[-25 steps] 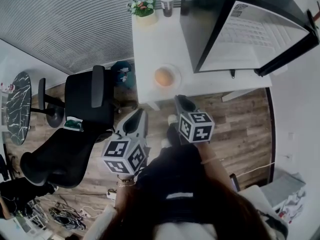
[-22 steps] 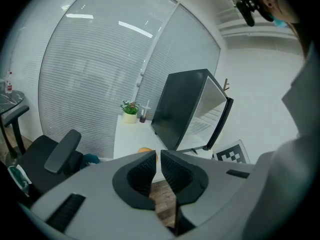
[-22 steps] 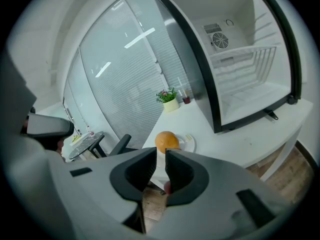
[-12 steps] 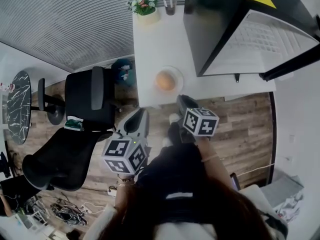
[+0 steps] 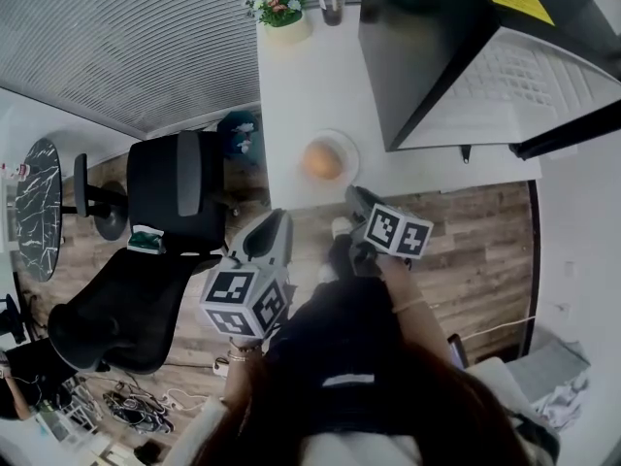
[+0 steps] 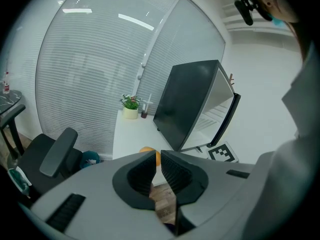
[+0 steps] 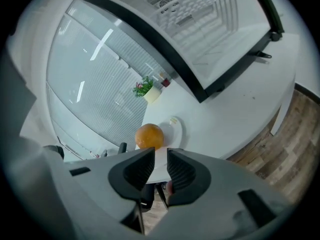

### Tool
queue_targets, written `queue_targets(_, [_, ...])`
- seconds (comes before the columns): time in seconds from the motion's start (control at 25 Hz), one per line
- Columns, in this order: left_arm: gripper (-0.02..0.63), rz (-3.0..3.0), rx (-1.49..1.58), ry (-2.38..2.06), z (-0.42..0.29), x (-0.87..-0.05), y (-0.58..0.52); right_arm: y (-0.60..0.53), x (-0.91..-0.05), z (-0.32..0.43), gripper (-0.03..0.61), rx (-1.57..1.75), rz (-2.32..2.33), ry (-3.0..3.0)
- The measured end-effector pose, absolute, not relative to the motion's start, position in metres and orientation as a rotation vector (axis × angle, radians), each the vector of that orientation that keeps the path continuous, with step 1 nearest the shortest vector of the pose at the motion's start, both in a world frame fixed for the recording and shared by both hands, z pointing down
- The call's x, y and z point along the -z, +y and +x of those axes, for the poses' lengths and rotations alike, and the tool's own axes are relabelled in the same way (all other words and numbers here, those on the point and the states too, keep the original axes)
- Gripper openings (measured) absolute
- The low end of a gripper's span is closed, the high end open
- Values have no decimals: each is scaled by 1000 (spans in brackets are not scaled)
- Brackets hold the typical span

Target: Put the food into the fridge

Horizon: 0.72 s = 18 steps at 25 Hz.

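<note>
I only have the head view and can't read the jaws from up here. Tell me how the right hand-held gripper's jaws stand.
Observer: In its own view, the right hand-held gripper has its jaws apart. They have just been opening, and nothing is between them.
Operator: Now the left one.
Observer: The left hand-held gripper shows only a narrow gap between its jaws, and it is also empty.
Operator: Give me the right one's aim.
Observer: In the right gripper view, the orange sits on its plate just beyond the jaw tips, slightly left of the gap.
</note>
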State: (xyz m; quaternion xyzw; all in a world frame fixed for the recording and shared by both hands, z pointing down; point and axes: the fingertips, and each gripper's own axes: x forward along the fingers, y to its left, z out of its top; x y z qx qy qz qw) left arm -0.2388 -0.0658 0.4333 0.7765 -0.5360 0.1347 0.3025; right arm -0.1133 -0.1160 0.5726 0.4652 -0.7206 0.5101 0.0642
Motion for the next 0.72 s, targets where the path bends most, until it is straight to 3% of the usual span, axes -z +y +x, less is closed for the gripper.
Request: queue_targets(0.72, [32,2024,-404,-1397,-235,-444,-74,-122,-606,-118,118,-1963,1369,-2036])
